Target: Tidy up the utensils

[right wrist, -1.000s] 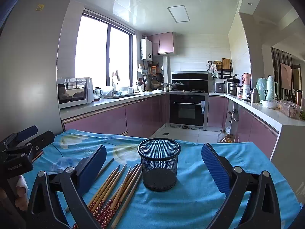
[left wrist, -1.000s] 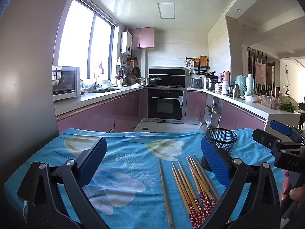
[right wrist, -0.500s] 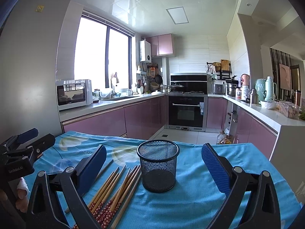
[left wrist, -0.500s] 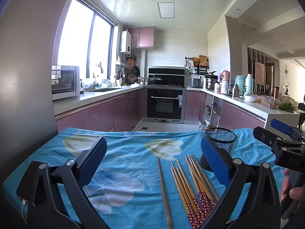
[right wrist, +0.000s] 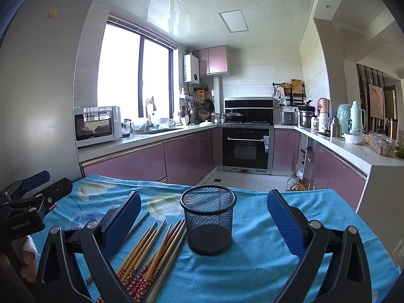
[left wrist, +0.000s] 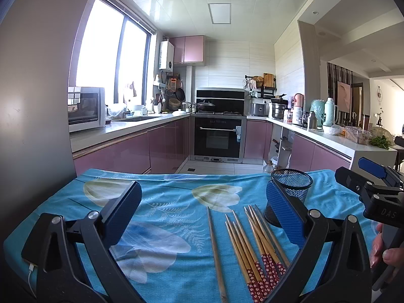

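Note:
Several wooden chopsticks [left wrist: 252, 247] with red patterned ends lie side by side on the blue floral tablecloth [left wrist: 164, 217]; one plain chopstick [left wrist: 216, 250] lies apart to their left. A black mesh cup [right wrist: 208, 223] stands upright and empty just right of them; it also shows in the left wrist view [left wrist: 293, 184]. My left gripper [left wrist: 202, 212] is open and empty above the cloth, left of the chopsticks. My right gripper [right wrist: 202, 217] is open and empty, with the cup between its fingers' line of sight and the chopsticks [right wrist: 151, 252] by the left finger.
The table's far edge drops to a tiled kitchen floor [left wrist: 214, 166]. Pink cabinets, an oven [left wrist: 218, 139] and cluttered counters stand beyond. A grey fridge wall [left wrist: 32, 101] is close on the left. Each gripper shows at the edge of the other's view.
Both views have shifted only slightly; the grippers stay open and the chopsticks and cup have not moved.

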